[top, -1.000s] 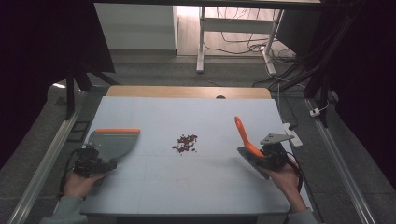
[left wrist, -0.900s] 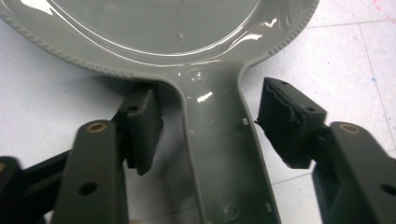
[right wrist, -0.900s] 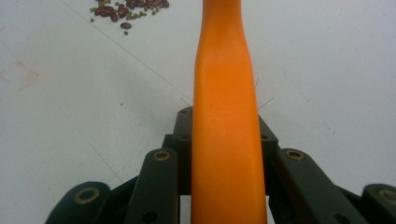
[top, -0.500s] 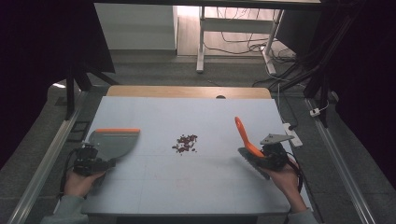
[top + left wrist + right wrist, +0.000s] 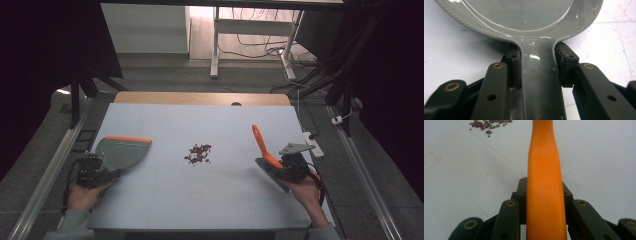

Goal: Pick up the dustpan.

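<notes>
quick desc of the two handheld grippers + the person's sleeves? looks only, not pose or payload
Both are black two-jaw units. The left gripper has flat link arms with brass-coloured pivot bushings and ribbed pads; the right gripper shows the same links and bushings. The right one carries a grey three-cornered plate on top. A black cable trails from each. The sleeves look grey-green at the cuffs.

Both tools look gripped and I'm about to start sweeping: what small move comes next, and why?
Probably slide the dustpan toward the beans first. The left gripper has just closed on its handle, the right gripper holds the orange brush, and the pile lies apart from both, mid-table.
</notes>
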Tool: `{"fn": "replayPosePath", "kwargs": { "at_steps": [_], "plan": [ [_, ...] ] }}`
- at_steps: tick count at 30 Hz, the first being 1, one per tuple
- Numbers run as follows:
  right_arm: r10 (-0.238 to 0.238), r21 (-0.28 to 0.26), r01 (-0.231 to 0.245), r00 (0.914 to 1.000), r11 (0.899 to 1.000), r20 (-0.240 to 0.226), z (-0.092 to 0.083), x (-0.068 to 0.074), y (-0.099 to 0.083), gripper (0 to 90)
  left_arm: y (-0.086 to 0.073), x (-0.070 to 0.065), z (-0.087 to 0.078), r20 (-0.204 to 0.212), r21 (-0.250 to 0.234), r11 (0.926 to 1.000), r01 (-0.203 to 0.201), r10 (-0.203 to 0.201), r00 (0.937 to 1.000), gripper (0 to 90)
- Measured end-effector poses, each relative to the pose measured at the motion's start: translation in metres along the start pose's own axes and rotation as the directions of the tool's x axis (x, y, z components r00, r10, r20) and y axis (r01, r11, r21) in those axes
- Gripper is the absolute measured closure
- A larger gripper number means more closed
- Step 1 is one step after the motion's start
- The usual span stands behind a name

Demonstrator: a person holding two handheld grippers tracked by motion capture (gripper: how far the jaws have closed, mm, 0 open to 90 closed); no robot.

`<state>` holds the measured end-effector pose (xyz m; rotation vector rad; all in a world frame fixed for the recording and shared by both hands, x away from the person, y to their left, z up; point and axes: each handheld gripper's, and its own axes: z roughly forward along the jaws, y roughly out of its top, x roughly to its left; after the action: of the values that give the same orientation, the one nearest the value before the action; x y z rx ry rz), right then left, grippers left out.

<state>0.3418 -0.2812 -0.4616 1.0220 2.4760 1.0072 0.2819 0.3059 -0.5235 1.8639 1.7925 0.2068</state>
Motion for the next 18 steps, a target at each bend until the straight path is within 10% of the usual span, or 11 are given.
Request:
{"fn": "replayPosePath", "kwargs": {
  "at_steps": [18],
  "plan": [
    [-0.001, -0.019, 0.001, 1.0000, 1.000, 0.002, -0.002, 0.000, 0.001, 70.7, -0.003, 0.007, -0.013, 0.037, -0.090, 0.9928, -0.079, 0.083, 0.9959, 61.0]
  ]
}}
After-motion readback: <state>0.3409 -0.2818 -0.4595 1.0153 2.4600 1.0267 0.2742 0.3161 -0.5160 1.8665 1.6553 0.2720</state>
